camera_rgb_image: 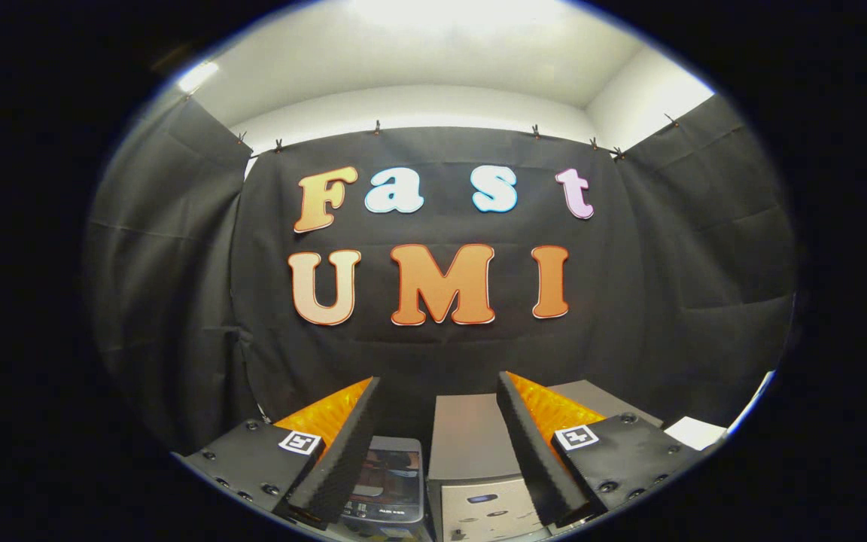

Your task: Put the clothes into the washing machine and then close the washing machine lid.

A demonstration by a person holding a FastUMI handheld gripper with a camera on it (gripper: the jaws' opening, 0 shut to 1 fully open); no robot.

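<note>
1. The tool (437,452) is held high with its fingers spread wide, gripping nothing.
2. The grey box-shaped washing machine (471,467) stands below, between the fingers; its flat lid (467,433) looks down.
3. No clothes are visible, so loaded-and-closed or still-unloaded both fit.

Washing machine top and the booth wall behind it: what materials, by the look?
Washing machine: likely painted metal or plastic; flat grey matte top, paler glossy control panel. Booth wall: black cloth; it creases and hangs from clips. The gripper is open above the machine, holding nothing.
</note>
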